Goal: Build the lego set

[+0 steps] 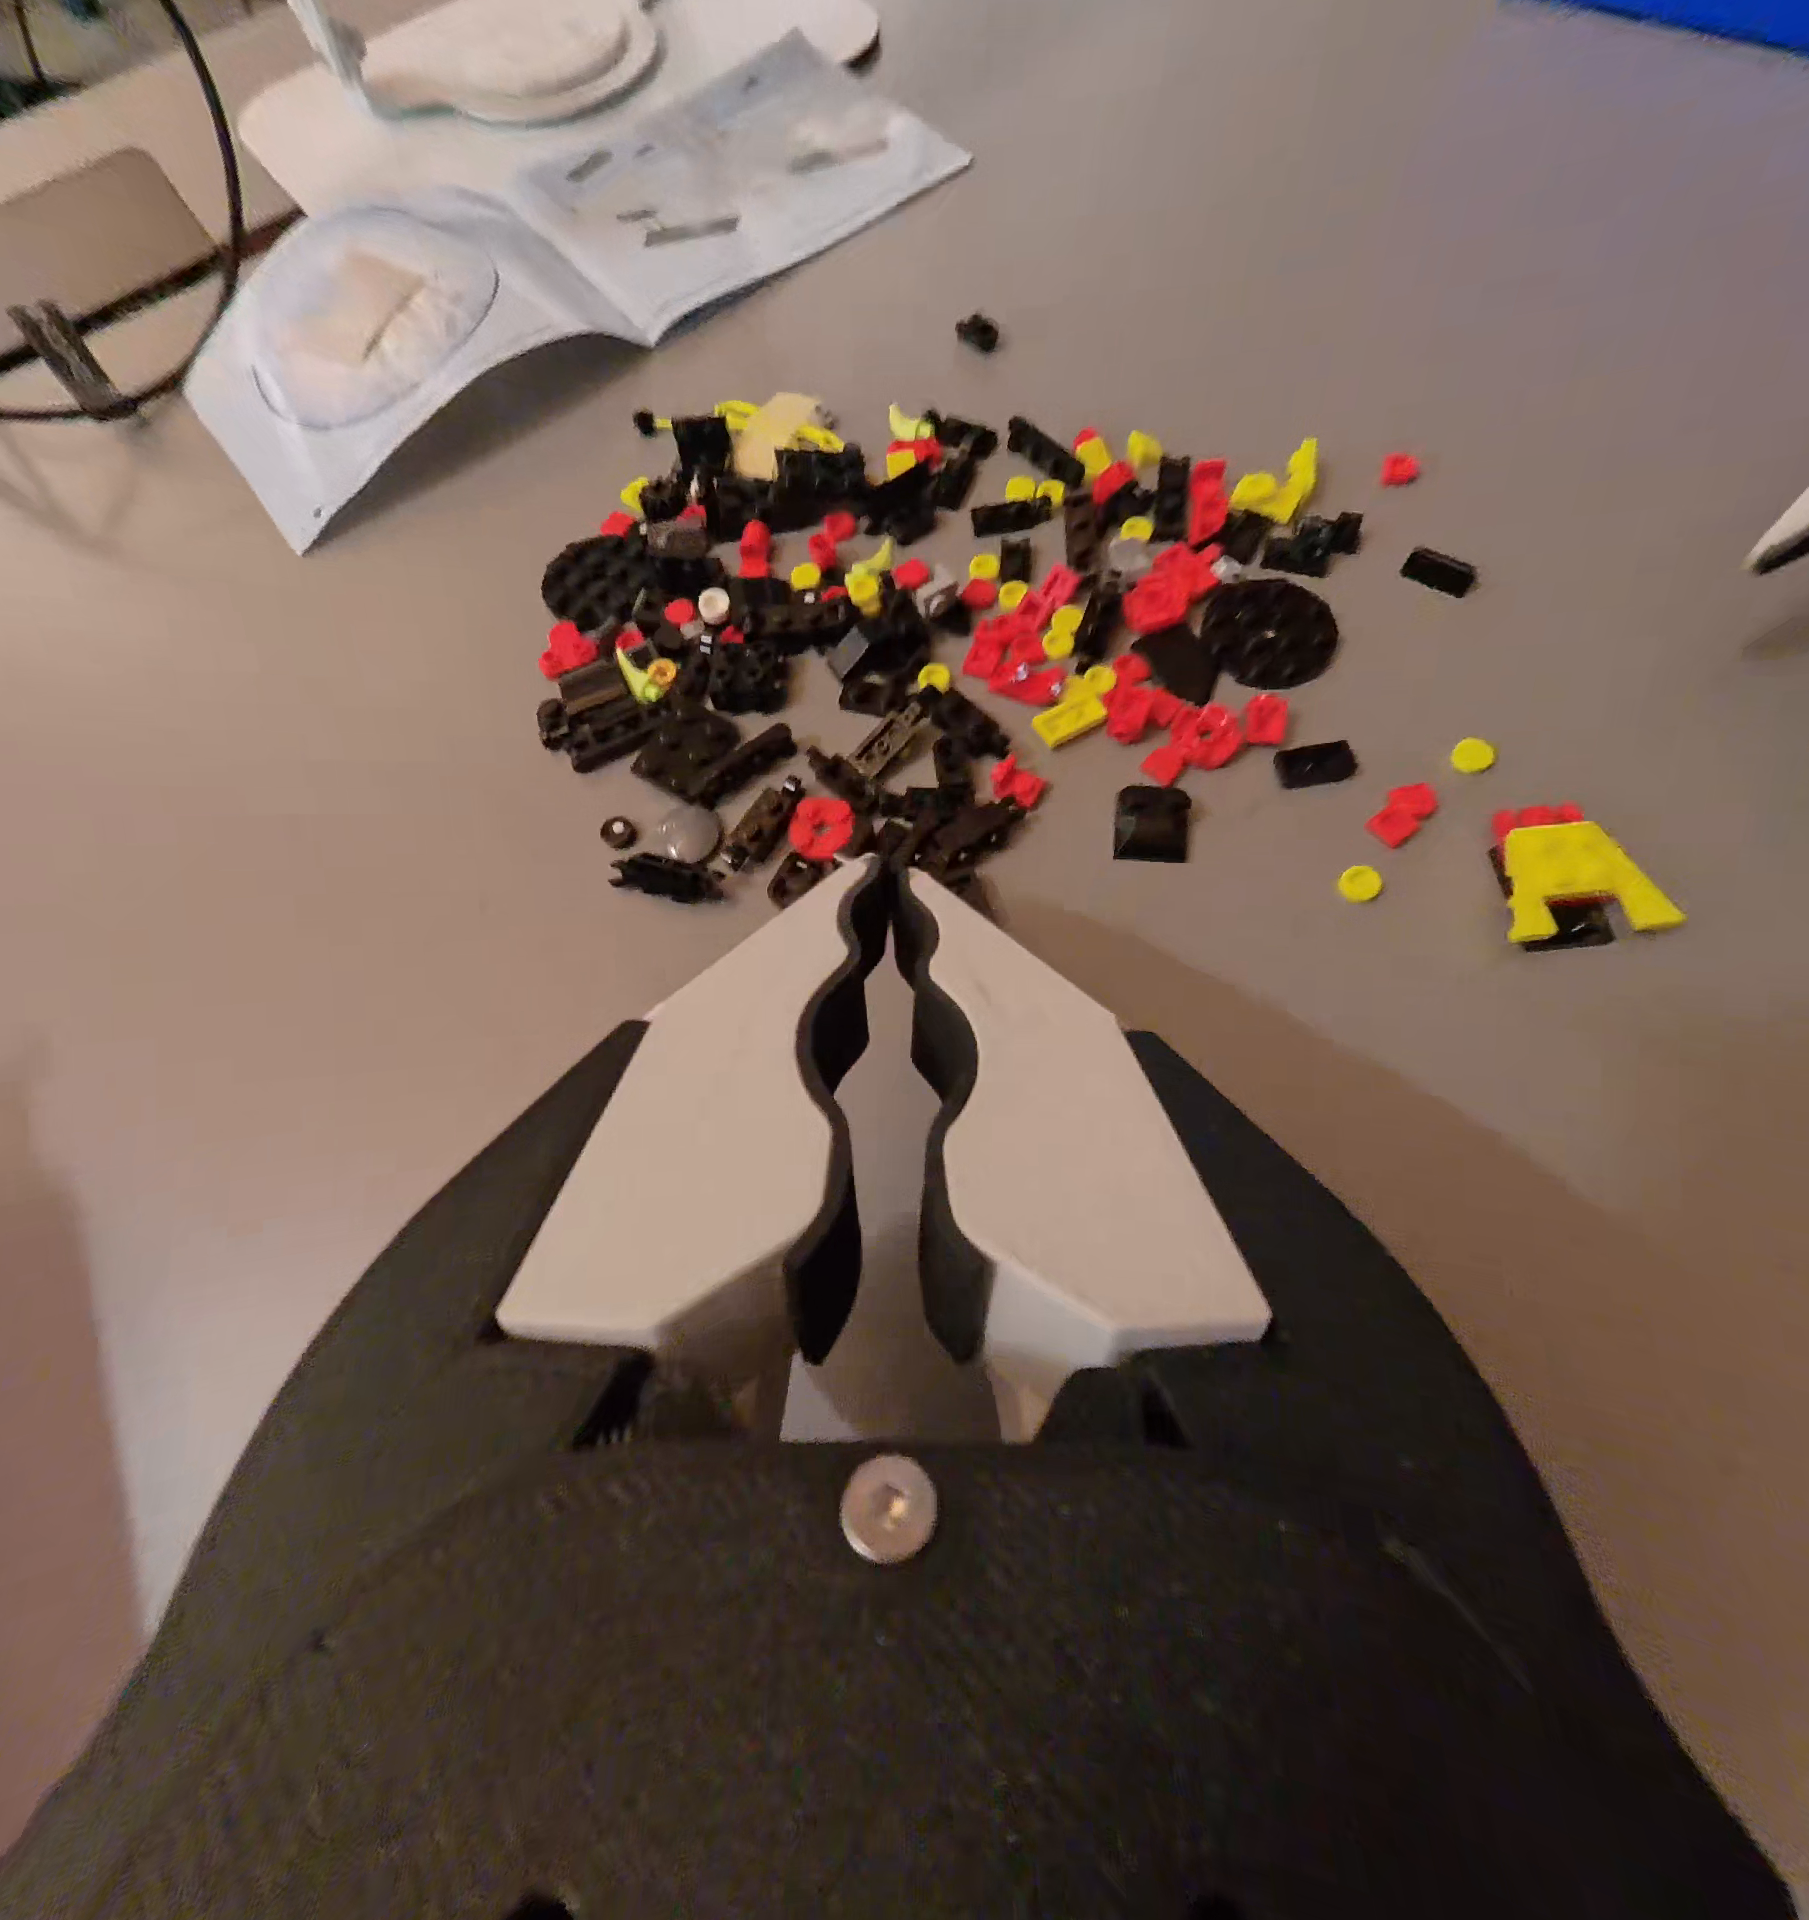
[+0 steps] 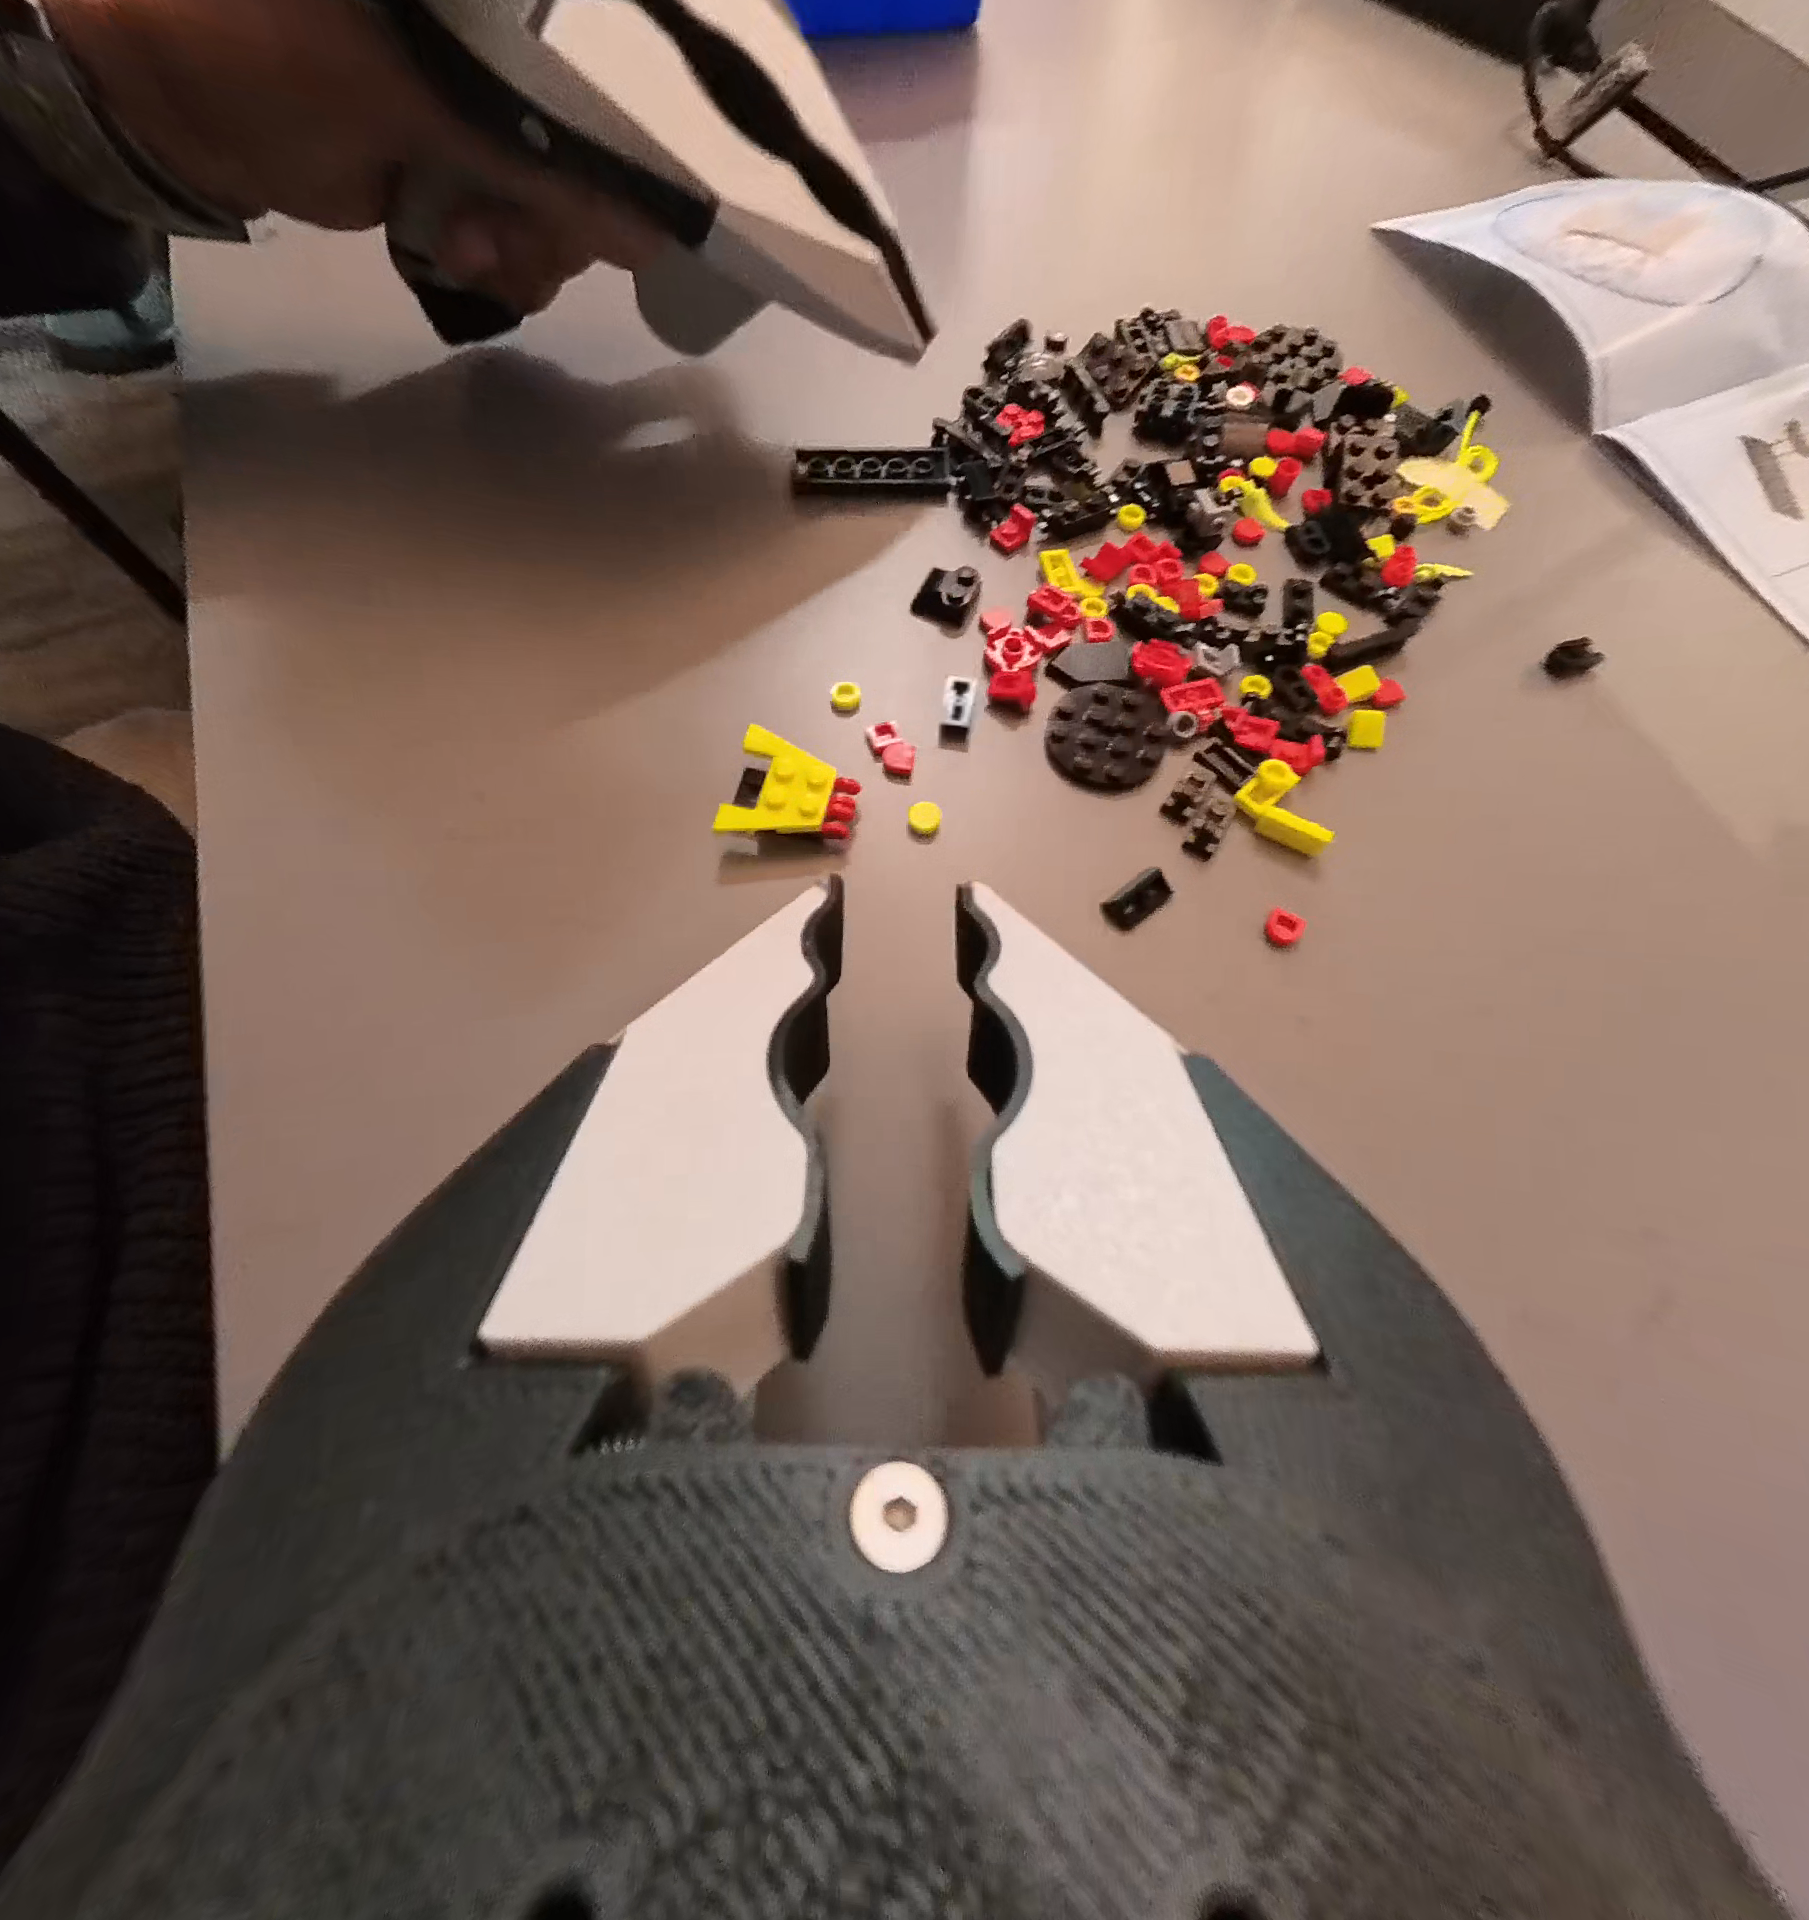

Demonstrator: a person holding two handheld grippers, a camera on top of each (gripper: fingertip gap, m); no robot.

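The left gripper (image 1: 887, 883) has its fingers (image 1: 775, 1101) pressed together at the tips, holding nothing, poised over the near edge of the lego pile (image 1: 941, 634). The right gripper (image 2: 898, 896) has its fingers (image 2: 1097, 1143) spread apart and empty above bare table (image 2: 526, 623), with a small yellow-topped assembly (image 2: 784, 798) lying just beyond its left fingertip. Near that assembly sit a loose yellow round stud (image 2: 923, 818) and a few red bits. The main pile of black, red and yellow pieces spreads farther off to the right in the right wrist view, with a long black beam (image 2: 874, 470) at its left edge. An open instruction booklet (image 1: 567, 281) lies on the table beyond the pile.
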